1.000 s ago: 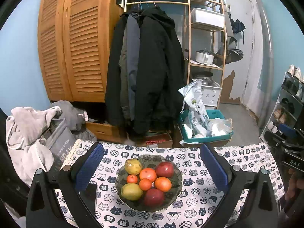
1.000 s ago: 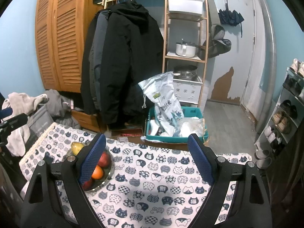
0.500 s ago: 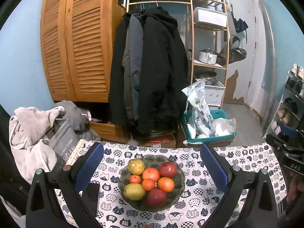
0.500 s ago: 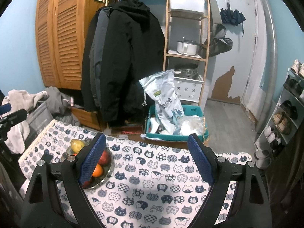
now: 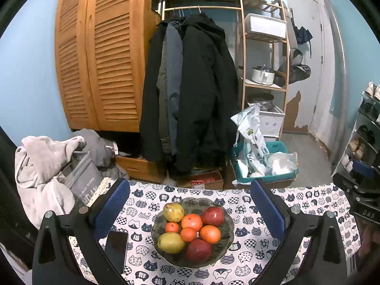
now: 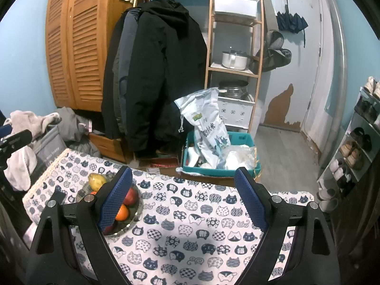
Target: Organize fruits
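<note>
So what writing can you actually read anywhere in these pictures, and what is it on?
"DAS": white letters on the black part at the right edge of the left wrist view.
"nice today": small print on the grey fabric bin.
Large letters below it: partly hidden, unreadable.
White sack: green label and dark characters, too blurred.
Red box: too small.

Right claw's finger hides half the bowl (fruits too).

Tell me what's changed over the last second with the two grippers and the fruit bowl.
Nothing was grabbed or let go. The left gripper pulled back and rose a little, so the bowl and the phone beside it show more fully. The right gripper barely shifted over the cat-print tablecloth. Both stayed open and empty, and the fruit stayed as it was.
</note>
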`<action>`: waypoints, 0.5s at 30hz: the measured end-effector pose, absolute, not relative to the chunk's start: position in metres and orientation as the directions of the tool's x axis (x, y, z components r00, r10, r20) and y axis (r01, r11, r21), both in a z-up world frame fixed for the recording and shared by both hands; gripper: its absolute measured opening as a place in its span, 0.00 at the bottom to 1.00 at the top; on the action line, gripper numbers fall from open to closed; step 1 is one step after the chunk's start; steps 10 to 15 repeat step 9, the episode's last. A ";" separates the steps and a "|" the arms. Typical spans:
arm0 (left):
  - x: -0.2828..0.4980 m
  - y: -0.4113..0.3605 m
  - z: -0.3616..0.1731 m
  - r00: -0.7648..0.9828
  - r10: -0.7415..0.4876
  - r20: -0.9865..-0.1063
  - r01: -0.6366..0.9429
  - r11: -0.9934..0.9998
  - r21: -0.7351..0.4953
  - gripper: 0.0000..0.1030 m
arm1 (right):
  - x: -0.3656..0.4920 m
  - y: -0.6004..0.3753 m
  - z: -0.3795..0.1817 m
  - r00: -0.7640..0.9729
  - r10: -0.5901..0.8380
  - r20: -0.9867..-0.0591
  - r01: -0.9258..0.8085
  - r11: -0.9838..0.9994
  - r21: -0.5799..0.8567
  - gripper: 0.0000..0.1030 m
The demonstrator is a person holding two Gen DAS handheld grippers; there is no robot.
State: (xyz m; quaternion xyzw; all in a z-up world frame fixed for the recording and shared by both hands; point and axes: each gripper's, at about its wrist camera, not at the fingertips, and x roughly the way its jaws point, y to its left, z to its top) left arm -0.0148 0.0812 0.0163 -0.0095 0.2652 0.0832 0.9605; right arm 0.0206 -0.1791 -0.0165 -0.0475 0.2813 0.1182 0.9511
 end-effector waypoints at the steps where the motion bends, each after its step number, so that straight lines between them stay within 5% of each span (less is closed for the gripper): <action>1: -0.015 0.081 0.017 0.846 0.153 -0.510 -0.163 0.986 0.024 0.99 | 0.021 -0.179 -0.017 0.813 0.199 -0.547 -0.252 0.967 -0.023 0.84; 15: -0.016 0.082 0.016 0.842 0.155 -0.517 -0.171 0.985 0.016 0.99 | 0.021 -0.178 -0.016 0.814 0.199 -0.546 -0.254 0.967 -0.026 0.84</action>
